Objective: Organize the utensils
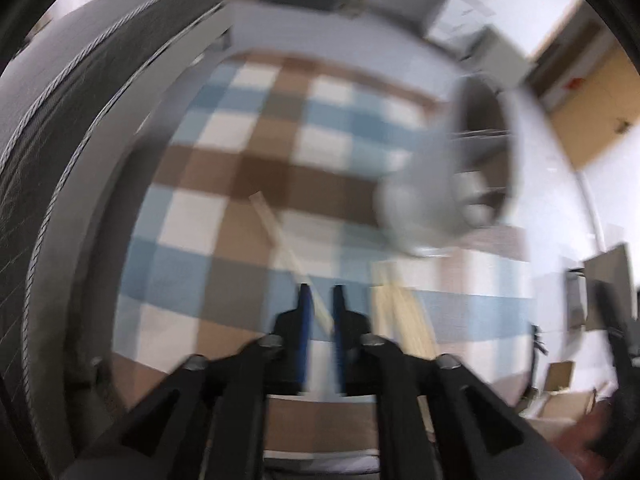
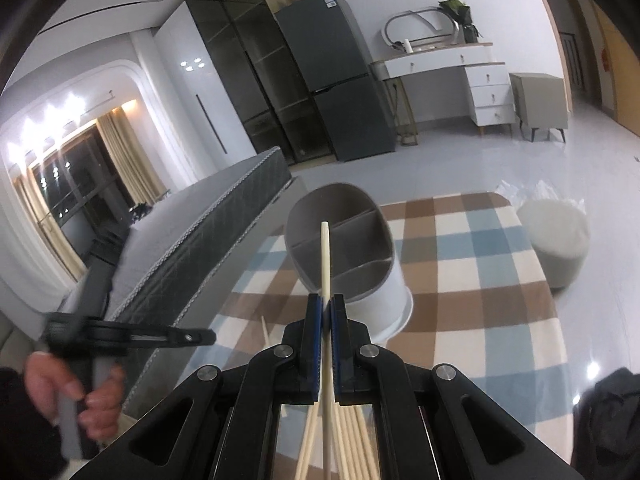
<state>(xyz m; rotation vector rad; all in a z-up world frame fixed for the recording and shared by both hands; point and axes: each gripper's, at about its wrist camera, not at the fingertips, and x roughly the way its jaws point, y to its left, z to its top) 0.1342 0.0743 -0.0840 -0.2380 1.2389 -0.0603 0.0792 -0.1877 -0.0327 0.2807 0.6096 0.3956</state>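
In the right wrist view my right gripper (image 2: 327,304) is shut on one pale chopstick (image 2: 326,256). The stick stands up in front of the utensil holder (image 2: 372,300), a white tub with grey divided compartments that sits on the checked rug (image 2: 460,280). A bundle of chopsticks (image 2: 352,432) lies under the gripper. The left wrist view is blurred. There my left gripper (image 1: 321,304) points down at the rug (image 1: 200,216), jaws apart, with a single chopstick (image 1: 276,232) running slantwise through the gap. The holder (image 1: 424,200) is to its right, and more chopsticks (image 1: 400,312) lie beside the right finger.
A grey mattress (image 2: 224,216) borders the rug on the left. A round pale pouf (image 2: 556,236) stands at the rug's far right. A hand (image 2: 80,392) grips the other tool at lower left. Dark fabric (image 2: 608,420) lies at lower right.
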